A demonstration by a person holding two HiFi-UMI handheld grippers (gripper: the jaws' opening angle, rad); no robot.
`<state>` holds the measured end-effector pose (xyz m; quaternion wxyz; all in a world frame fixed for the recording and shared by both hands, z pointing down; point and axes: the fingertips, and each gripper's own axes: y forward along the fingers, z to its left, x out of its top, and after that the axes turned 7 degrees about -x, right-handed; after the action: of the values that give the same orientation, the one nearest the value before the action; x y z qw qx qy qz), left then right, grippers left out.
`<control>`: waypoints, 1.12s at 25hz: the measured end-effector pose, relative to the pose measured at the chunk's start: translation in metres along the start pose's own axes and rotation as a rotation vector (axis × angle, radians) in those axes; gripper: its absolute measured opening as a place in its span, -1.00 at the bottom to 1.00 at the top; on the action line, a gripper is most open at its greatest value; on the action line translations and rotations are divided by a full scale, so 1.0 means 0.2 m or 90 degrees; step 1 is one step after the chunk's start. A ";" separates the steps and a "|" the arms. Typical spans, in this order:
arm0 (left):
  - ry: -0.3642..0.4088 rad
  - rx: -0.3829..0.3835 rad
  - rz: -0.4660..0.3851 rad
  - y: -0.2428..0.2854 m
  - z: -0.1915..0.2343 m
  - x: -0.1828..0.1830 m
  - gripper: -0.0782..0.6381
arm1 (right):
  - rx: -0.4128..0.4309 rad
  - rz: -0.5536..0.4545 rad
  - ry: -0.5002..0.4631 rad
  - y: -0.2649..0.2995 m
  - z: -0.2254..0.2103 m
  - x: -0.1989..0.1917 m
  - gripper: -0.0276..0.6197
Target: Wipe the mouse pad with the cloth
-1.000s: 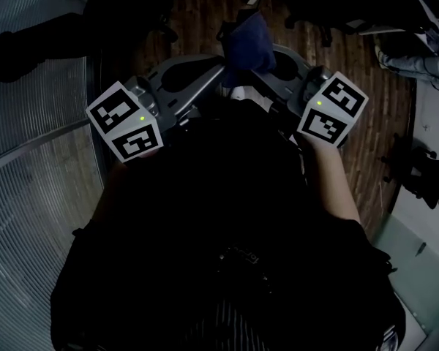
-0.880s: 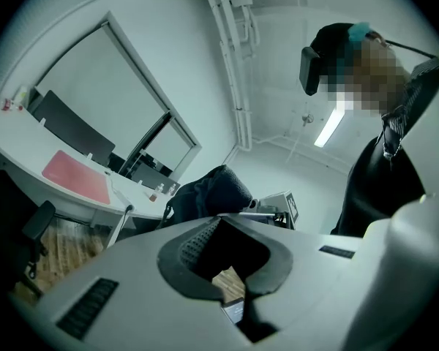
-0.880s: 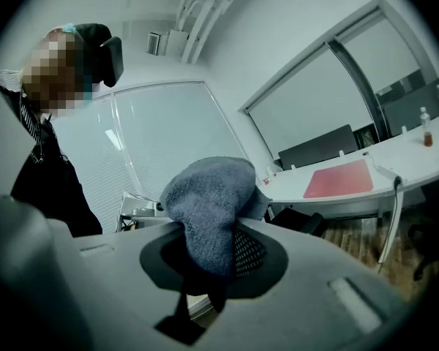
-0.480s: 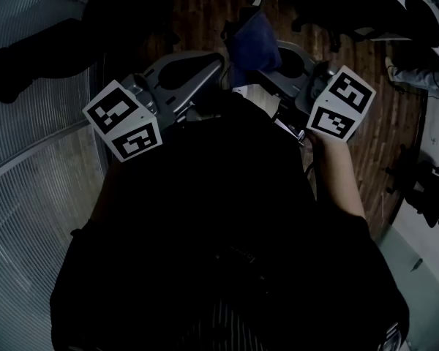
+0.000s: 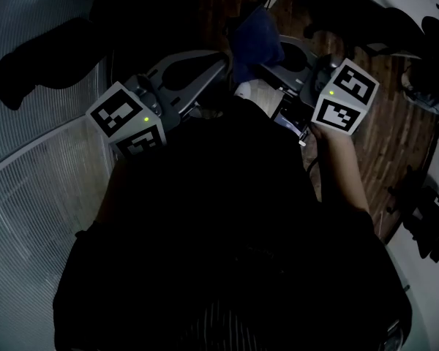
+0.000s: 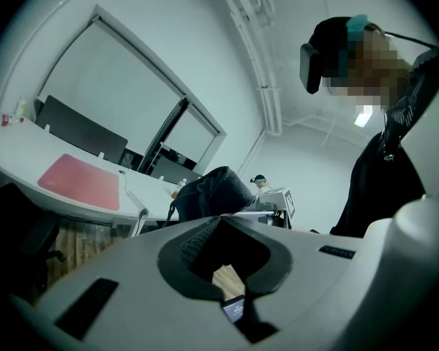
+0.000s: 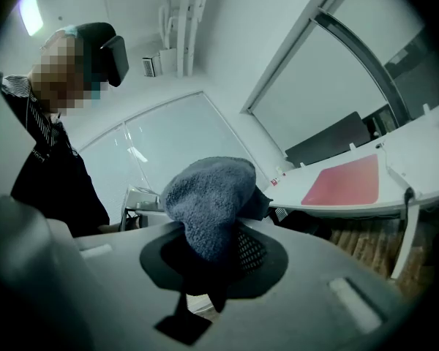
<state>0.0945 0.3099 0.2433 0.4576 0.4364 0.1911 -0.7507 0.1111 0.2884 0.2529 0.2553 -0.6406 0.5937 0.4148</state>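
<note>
The pink mouse pad (image 6: 80, 182) (image 7: 347, 180) lies flat on a white desk, far from both grippers. My right gripper (image 7: 218, 243) (image 5: 263, 66) is shut on a blue-grey terry cloth (image 7: 205, 196) (image 5: 254, 35), which bunches up above its jaws. My left gripper (image 6: 221, 221) (image 5: 216, 64) is shut with nothing in it, its jaws closing a hollow loop. Both grippers are held close in front of the person's dark torso, tips nearly together. The head view does not show the mouse pad.
The white desk (image 6: 25, 163) (image 7: 424, 159) carries a dark screen (image 6: 80, 130) and a dark bag (image 6: 212, 190). Wooden floor (image 5: 395, 123) lies below, a ribbed glass partition (image 5: 36, 196) at left, dark chairs (image 5: 36, 57) around. Another person (image 6: 260, 183) stands far off.
The right gripper with the cloth has drifted slightly up and to the right. The left gripper stays about where it was. The floor and surroundings have shifted as the head turned.
</note>
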 end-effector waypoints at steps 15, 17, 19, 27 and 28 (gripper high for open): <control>0.038 -0.029 0.104 0.37 0.02 -0.03 -0.76 | -0.038 -0.076 0.033 -0.23 -0.28 0.03 -0.71; 0.065 -0.065 0.134 0.44 -0.01 -0.06 -0.76 | -0.072 -0.084 0.037 -0.28 -0.32 0.01 -0.71; 0.073 -0.108 0.147 0.51 -0.02 -0.06 -0.76 | -0.122 -0.099 0.041 -0.34 -0.37 0.00 -0.71; 0.067 -0.172 0.128 0.72 0.21 0.20 -0.76 | -0.260 -0.193 0.052 -0.49 -0.52 0.22 -0.70; 0.070 -0.183 0.126 0.74 0.26 0.25 -0.76 | -0.272 -0.195 0.048 -0.46 -0.57 0.26 -0.70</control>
<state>0.1849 0.1726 0.2467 0.5760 0.4238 0.2774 -0.6417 0.2246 0.1820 0.2538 0.1518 -0.7771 0.3981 0.4633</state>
